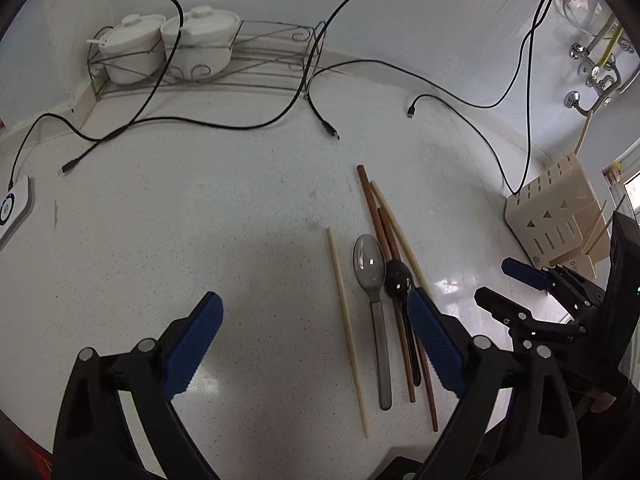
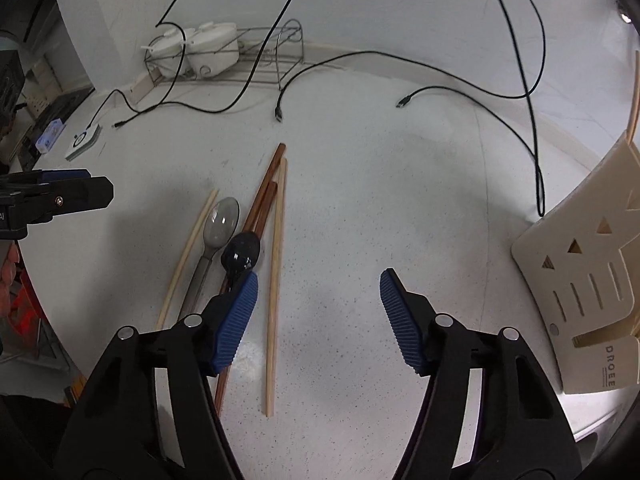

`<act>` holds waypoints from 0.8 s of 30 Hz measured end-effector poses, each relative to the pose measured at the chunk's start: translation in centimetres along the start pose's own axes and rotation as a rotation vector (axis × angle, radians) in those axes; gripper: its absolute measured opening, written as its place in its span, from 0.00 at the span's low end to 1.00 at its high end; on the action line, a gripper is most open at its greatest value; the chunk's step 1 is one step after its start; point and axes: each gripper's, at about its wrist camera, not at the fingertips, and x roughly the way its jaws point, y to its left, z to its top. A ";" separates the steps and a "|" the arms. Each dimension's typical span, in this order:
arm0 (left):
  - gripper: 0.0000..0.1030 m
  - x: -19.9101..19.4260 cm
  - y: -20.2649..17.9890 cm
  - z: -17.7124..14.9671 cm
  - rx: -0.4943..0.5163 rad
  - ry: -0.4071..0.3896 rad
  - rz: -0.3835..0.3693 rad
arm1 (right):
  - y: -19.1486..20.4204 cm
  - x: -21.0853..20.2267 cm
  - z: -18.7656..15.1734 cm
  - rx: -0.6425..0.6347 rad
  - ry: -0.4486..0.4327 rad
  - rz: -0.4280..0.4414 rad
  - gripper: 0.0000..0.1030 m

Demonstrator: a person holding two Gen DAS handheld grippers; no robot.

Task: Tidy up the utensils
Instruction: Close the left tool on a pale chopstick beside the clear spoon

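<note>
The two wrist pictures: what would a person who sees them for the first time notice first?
First, the loose group of utensils in the middle of the white counter: a metal spoon, a black spoon, two brown chopsticks and two pale chopsticks, all lying flat. Next, the open left gripper and right gripper hanging over them, empty. The cream slotted utensil holder stands to the right.

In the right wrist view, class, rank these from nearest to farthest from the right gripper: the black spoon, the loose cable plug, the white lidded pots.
1. black spoon: just left of the right gripper.
2. loose cable plug: mid-counter, beyond the chopsticks.
3. white lidded pots: far back, in the wire rack.
</note>
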 end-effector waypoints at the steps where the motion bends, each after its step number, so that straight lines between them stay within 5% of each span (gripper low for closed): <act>1: 0.81 0.6 0.0 -0.2 0.002 0.019 0.007 | 0.0 0.5 0.0 -0.001 0.018 0.009 0.52; 14: 0.73 5.1 -0.8 -1.4 0.015 0.107 0.066 | 0.1 1.9 -0.4 -0.019 0.089 0.010 0.38; 16: 0.59 5.6 -1.0 -1.4 0.022 0.109 0.095 | 0.0 2.1 -0.4 -0.012 0.094 0.013 0.38; 24: 0.58 6.7 -2.6 -0.9 0.101 0.122 0.148 | -0.5 1.6 -0.4 0.014 0.082 0.016 0.38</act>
